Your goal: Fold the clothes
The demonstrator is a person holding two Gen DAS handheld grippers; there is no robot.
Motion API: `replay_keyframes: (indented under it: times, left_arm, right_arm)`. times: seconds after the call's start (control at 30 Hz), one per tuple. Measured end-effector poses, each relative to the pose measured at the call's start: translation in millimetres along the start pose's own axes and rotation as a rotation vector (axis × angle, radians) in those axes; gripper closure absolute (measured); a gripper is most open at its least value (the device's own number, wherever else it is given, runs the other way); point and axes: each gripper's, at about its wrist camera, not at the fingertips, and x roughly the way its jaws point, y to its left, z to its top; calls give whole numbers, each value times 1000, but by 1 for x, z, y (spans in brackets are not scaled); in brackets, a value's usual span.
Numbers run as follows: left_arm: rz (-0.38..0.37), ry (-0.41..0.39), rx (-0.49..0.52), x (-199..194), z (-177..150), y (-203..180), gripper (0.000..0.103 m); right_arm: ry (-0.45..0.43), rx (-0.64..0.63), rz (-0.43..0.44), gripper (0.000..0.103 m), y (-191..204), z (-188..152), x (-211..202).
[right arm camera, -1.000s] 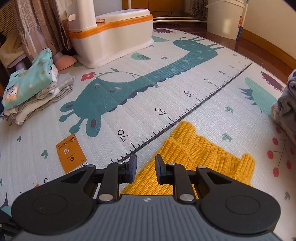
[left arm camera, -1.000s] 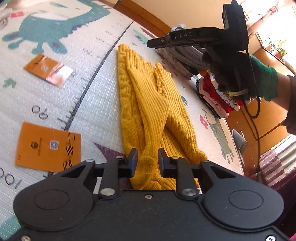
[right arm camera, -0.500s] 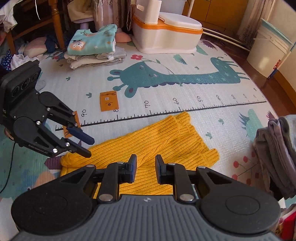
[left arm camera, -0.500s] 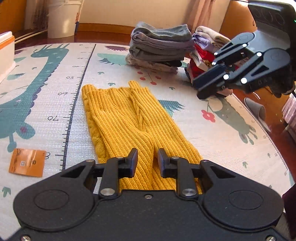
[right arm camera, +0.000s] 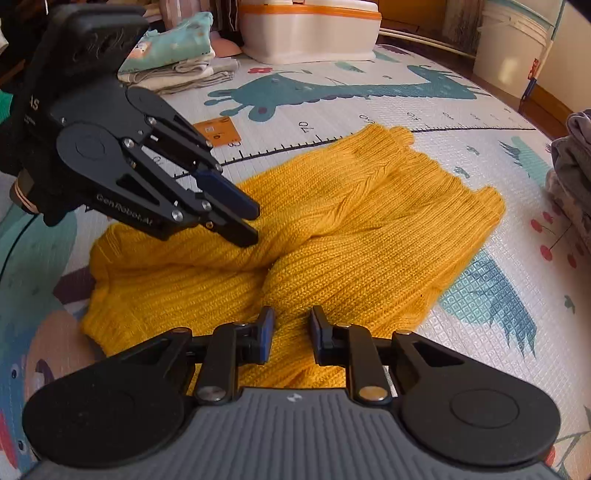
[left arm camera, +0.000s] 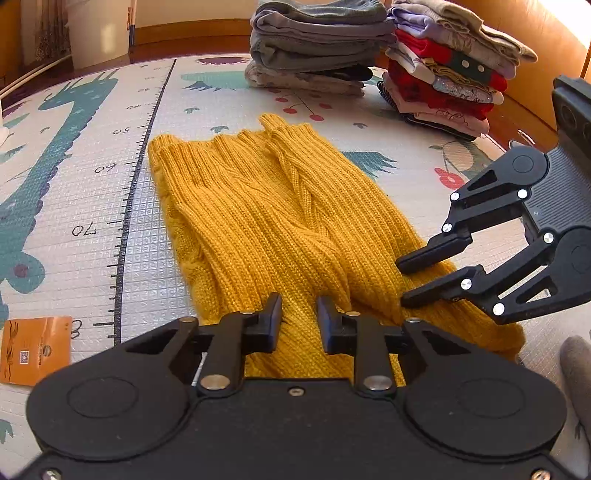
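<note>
A mustard-yellow knitted sweater [left arm camera: 280,225] lies flat on the play mat, folded into a long strip with its sleeves crossed on top; it also shows in the right wrist view [right arm camera: 332,236]. My left gripper [left arm camera: 299,321] is open and empty, low over the sweater's near end; in the right wrist view it [right arm camera: 251,225] hovers just above the knit. My right gripper [right arm camera: 290,330] is open and empty over the sweater's edge; in the left wrist view it [left arm camera: 402,282] sits at the sweater's right side.
Two stacks of folded clothes, grey [left arm camera: 314,48] and red-and-mixed [left arm camera: 447,74], stand at the mat's far edge. An orange card [left arm camera: 35,349] lies at the left. A white-and-orange potty [right arm camera: 310,29], another folded pile [right arm camera: 173,59] and a white bucket [right arm camera: 513,48] stand beyond.
Both grippers have come down and closer to the sweater from opposite sides. The left view has swung from looking along the sweater to its near end. The jaws stayed open.
</note>
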Motion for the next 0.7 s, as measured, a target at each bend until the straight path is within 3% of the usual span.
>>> replay_keyframes:
  times: [0.13,0.2,0.33,0.5,0.7]
  left_arm:
    - [-8,13,82,-17,11,-7,80]
    - [-51,-3,122,-34,12,-10,80]
    - [-98,19,167,-49,-4,-16,80]
    - [-61,68,123,-30,-34,-15,80]
    - [-68,122,142,-25,-24,-16,80]
  right_arm:
    - [-23,30,-1,81,-2,-1,-8]
    - [-76,38,8,81,2,-2,-27]
    - [-123,29,27,81,17,-10,-57]
    - [-74,12,42,81,32,-26,-60]
    - [15,-15,50,79,37,-35,-32]
